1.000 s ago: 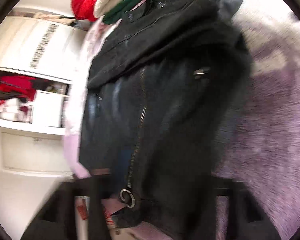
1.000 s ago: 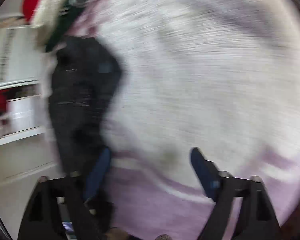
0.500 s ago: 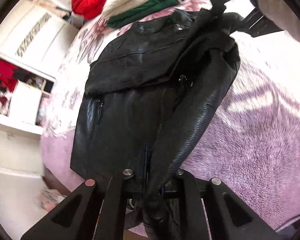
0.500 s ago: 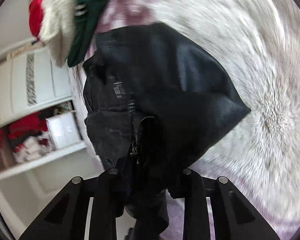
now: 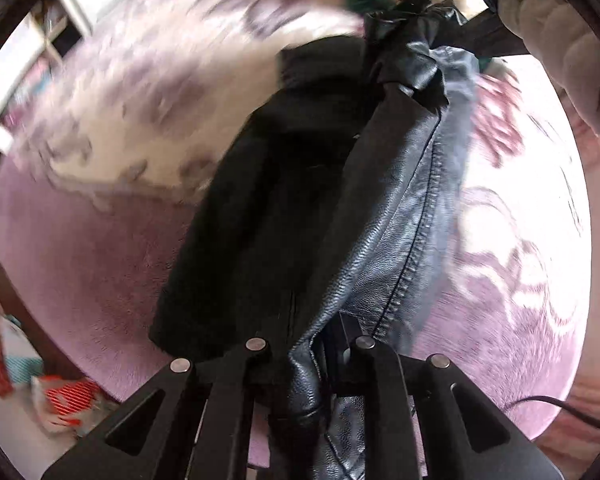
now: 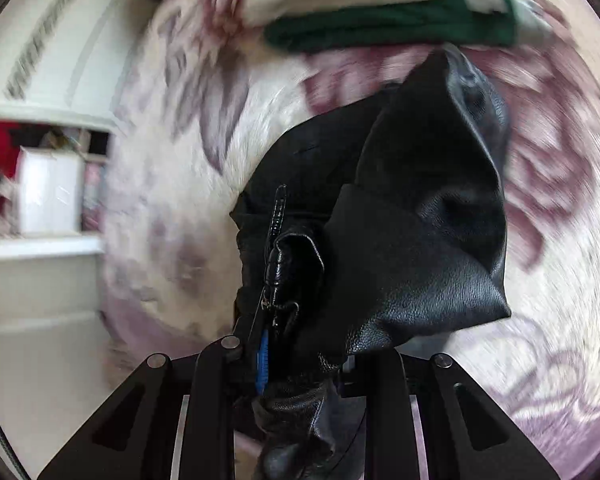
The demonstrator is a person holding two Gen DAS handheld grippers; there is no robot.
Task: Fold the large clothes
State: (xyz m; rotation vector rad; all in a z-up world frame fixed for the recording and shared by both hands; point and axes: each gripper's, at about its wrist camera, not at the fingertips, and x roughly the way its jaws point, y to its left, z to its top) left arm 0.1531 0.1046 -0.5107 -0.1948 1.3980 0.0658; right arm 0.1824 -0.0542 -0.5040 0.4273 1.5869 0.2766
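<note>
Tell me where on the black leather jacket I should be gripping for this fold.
Keep to its edges: the left gripper and right gripper each pinch bunched leather at opposite ends of the black leather jacket, coming from the near side. The middle hangs slack over the purple floral blanket.

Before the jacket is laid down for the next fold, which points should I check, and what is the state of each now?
1. Left gripper shut on the black leather jacket: ok.
2. Right gripper shut on the jacket: ok.
3. Jacket stretched between both grippers, no slack: not ok, it hangs bunched.
4. Bare purple blanket below for laying down: ok.
5. Green garment apart from the jacket: ok in the right wrist view.
6. Zipper pull tucked away: not ok, it sticks out.
</note>
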